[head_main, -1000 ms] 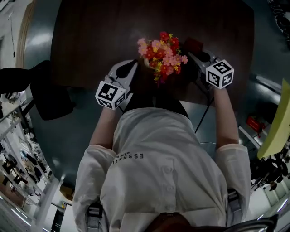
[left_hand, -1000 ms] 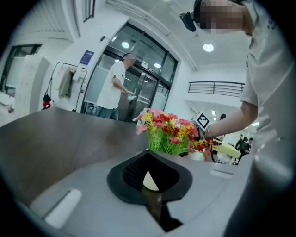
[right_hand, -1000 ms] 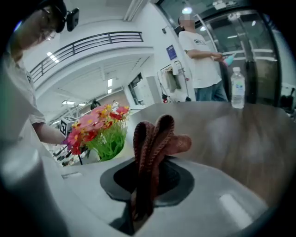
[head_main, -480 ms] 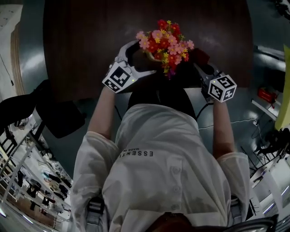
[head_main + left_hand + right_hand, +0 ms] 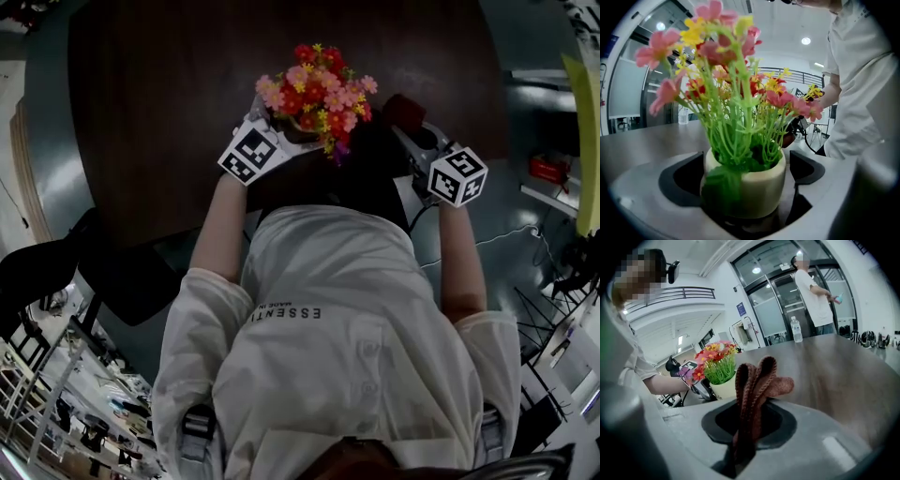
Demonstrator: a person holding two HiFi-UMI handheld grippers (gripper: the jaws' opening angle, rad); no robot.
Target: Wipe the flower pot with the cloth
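A cream flower pot (image 5: 745, 187) full of red, pink and yellow artificial flowers (image 5: 314, 89) stands on the dark brown table (image 5: 169, 94) near its front edge. My left gripper (image 5: 745, 171) has its jaws on either side of the pot and they are opening; the dark pads (image 5: 684, 178) stand apart from the pot's wall. In the head view the left gripper (image 5: 277, 127) sits under the blooms. My right gripper (image 5: 750, 423) is shut on a folded reddish-brown knitted cloth (image 5: 754, 390), held to the right of the pot (image 5: 723, 387). The head view shows the cloth (image 5: 398, 108) beside the flowers.
A clear water bottle (image 5: 797, 330) stands on the table's far side, and a person (image 5: 813, 291) stands beyond it by glass doors. A black chair (image 5: 103, 272) stands at the left of the table. My own body covers the table's near edge.
My left gripper has moved forward from the table's edge to the pot and opened, so its jaws now stand around the pot. The right gripper with the cloth has shifted a little.
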